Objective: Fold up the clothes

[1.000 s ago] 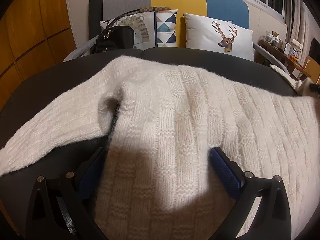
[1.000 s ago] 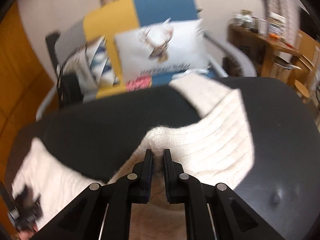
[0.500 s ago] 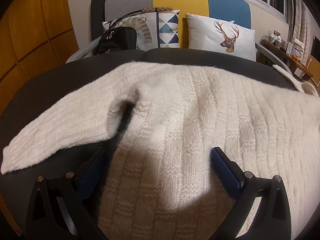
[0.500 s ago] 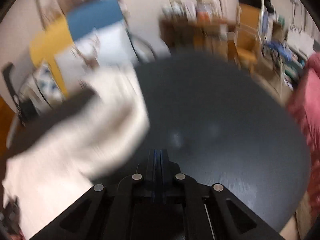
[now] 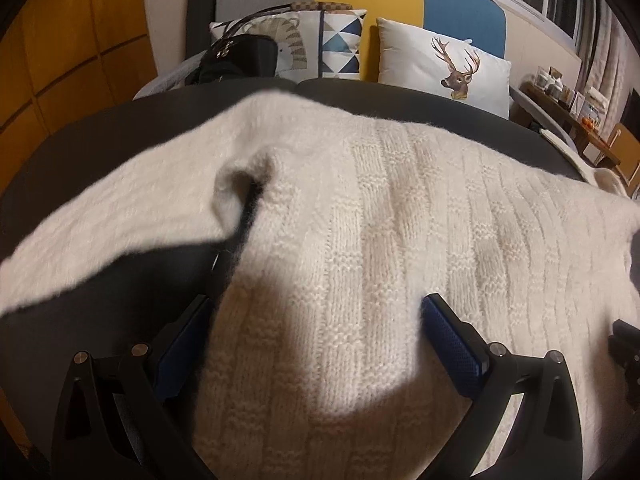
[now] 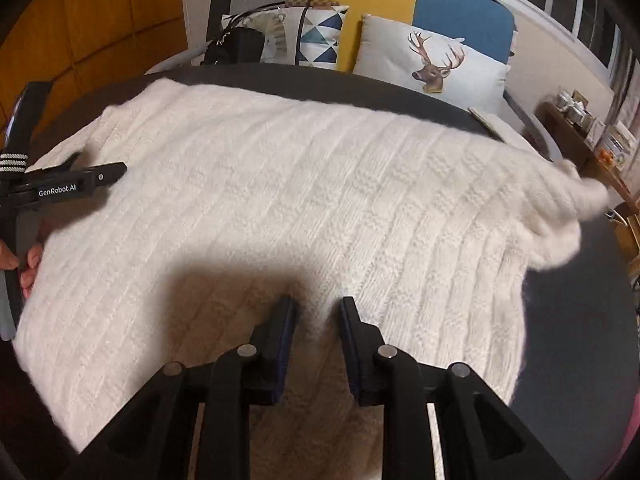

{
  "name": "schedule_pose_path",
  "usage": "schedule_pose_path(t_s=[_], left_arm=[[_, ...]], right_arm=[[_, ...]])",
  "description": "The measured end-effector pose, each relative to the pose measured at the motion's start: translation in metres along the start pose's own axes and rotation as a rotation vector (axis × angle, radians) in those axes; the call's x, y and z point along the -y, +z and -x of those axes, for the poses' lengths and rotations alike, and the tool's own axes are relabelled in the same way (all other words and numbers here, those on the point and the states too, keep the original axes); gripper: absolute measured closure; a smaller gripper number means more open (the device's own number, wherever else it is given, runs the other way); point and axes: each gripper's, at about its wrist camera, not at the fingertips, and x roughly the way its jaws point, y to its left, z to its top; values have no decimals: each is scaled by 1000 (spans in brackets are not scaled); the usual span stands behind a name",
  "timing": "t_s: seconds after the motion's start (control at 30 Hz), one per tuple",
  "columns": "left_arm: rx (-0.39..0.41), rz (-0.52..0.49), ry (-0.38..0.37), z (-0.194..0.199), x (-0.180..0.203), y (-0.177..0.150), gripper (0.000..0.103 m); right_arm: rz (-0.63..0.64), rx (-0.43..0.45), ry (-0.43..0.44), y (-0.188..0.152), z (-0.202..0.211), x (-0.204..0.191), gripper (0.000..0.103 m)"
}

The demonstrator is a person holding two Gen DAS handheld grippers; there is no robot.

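Swung back over the sweater [image 6: 280, 184], right claw [image 6: 316, 308] is opening.

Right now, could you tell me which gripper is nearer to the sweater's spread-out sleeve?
Left. The left gripper sits at the body's edge just below that sleeve. The right gripper, jaws opening over the knit, is further along the sweater, away from it.

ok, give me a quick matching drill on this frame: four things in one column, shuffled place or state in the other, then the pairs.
1. sweater
2. deer pillow
3. black bag
4. left gripper

a. far left on the sofa
b. fingers wide apart over the knit
c. spread flat on the dark table
d. against the blue backrest

Pairs: 1-c, 2-d, 3-a, 4-b
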Motion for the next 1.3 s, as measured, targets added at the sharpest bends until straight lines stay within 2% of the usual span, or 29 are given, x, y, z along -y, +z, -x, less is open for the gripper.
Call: schedule_pose_path(t_s=[0.13, 0.27, 0.37, 0.43, 0.5, 0.57, 0.6, 0.73, 0.83, 0.9, 0.93, 0.97, 1.0, 1.03, 1.07, 1.1, 1.17, 1.23, 1.3], left_arm=[[-21, -6, -28, 18, -1, -19, 0], [-4, 17, -67, 24, 4, -8, 0], [33, 66, -66, 17, 3, 12, 0], [34, 70, -38, 5, 6, 18, 0], [2, 44, -13, -13, 14, 18, 0], [29, 36, -1, -15, 16, 13, 0], [50, 41, -4, -11, 13, 11, 0], [51, 84, -55, -16, 2, 5, 0], [56, 72, -37, -19, 6, 4, 0], [58, 71, -35, -20, 7, 4, 0], [59, 72, -37, -21, 7, 4, 0], [60, 73, -39, -21, 7, 4, 0], [61, 75, -42, -21, 7, 4, 0], [62, 76, -45, -21, 6, 3, 0], [63, 78, -47, -20, 6, 3, 0], [64, 80, -50, -21, 5, 3, 0], [68, 87, -60, -22, 4, 3, 0], [72, 95, -70, -21, 2, 2, 0], [82, 111, -90, -20, -2, 0, 0]], right_arm=[[-31, -55, 102, -11, 17, 4, 79], [-101, -143, 246, 7, 22, 28, 79], [-166, -45, 278, 30, 40, 44, 80], [-192, 67, 259, 67, 48, 53, 76], [-149, 109, 211, 110, 37, 53, 68], [-58, 25, 189, 142, 11, 43, 63], [18, -54, 195, 157, -8, 34, 63], [176, -229, 181, 178, -63, 18, 61], [228, -327, 204, 176, -90, 11, 57], [174, -296, 235, 177, -92, 16, 51], [154, -285, 239, 177, -91, 19, 51], [136, -274, 243, 176, -91, 22, 56], [119, -264, 247, 175, -88, 24, 64], [95, -255, 260, 175, -83, 26, 88], [74, -233, 259, 174, -75, 27, 91], [69, -181, 228, 173, -60, 26, 92], [131, -93, 221, 164, -31, 14, 92], [189, -25, 228, 144, 2, -2, 93], [281, 55, 191, 111, 29, -22, 93]])
